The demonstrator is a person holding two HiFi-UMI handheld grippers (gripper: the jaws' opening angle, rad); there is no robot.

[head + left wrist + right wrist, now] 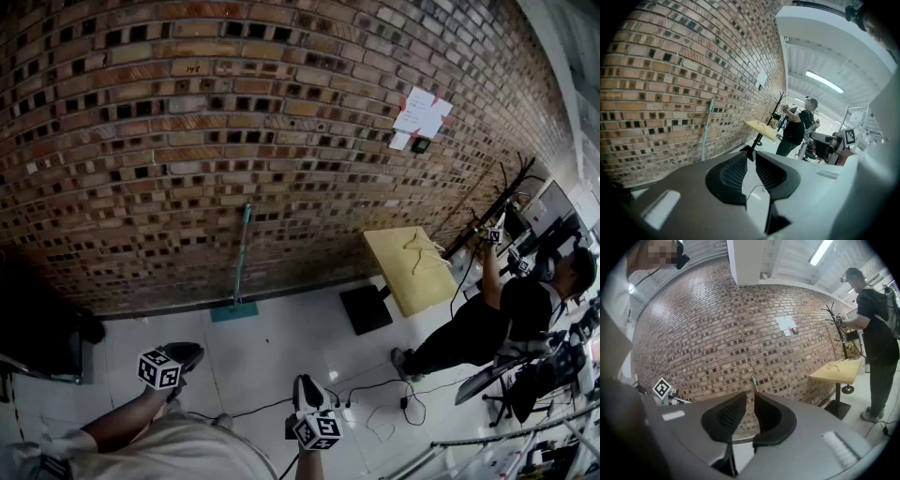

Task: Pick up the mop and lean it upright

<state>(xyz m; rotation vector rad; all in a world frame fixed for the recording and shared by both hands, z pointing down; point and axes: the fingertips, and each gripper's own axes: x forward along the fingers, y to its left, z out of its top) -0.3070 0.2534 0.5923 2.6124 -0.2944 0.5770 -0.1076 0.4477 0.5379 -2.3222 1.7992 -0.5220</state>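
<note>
One brick wall (187, 141), filling most of the head view, over a pale tiled floor (281, 361).
One other person (511, 319) at right, standing, arms raised to a dark branching rack (487, 211).
One yellow-topped table (412, 267) on a black pedestal, beside that person.
One mop (242, 253): teal handle upright and leaning against the wall, flat teal head on the floor at the wall's foot. It is well apart from both grippers.
Two grippers. Left gripper (751, 161): jaws pressed nearly together, nothing between. Right gripper (750, 404): likewise drawn together, empty.
One white paper cluster (422, 114) taped on the wall.
Thin cables (375, 394) trail on the floor.
</note>
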